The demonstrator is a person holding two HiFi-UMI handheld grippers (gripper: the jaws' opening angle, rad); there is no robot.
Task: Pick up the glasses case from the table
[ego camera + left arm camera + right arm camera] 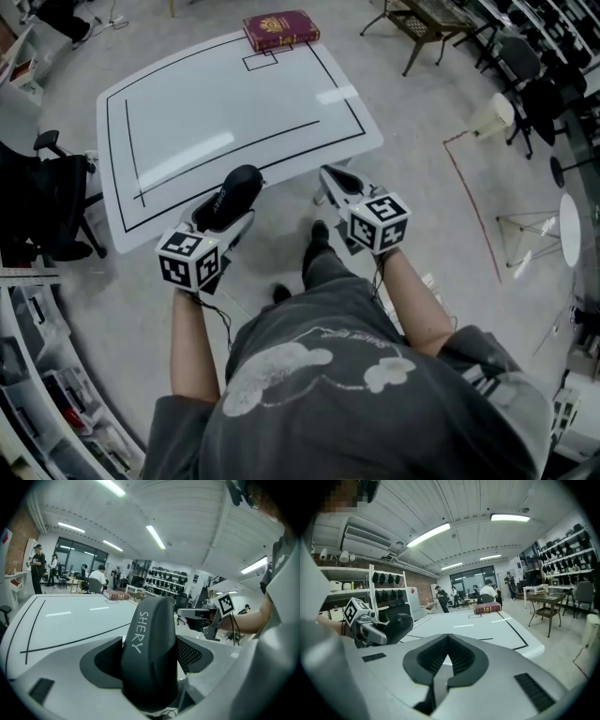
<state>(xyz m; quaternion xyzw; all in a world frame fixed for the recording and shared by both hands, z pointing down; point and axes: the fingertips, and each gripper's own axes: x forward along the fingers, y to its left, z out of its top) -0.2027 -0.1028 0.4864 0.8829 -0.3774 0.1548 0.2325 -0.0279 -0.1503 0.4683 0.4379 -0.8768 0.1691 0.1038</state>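
Count: one glasses case (150, 660), one book (280, 29), one table (234, 103), two grippers.

Left gripper (228, 208): jaws stand wide and are clamped on the glasses case, one on each flank. The case is black, with white lettering "SHERY" on its side. In the head view it sits at the table's near edge, its far end overlapping the edge line. In the left gripper view it fills the middle and hides part of the tabletop behind it.

Right gripper (447, 644): jaws together, nothing between them. It is level with the left gripper, just off the near edge of the table, and well apart from the case.

Table: white top with black marked lines. The book is dark red and lies flat at the far edge, beside a small marked square, well apart from both grippers.

Surroundings: one black office chair (56, 202) left of the table; one wooden side table (427, 23) beyond the far right corner. Several people stand or sit far behind the table; the number cannot be told.
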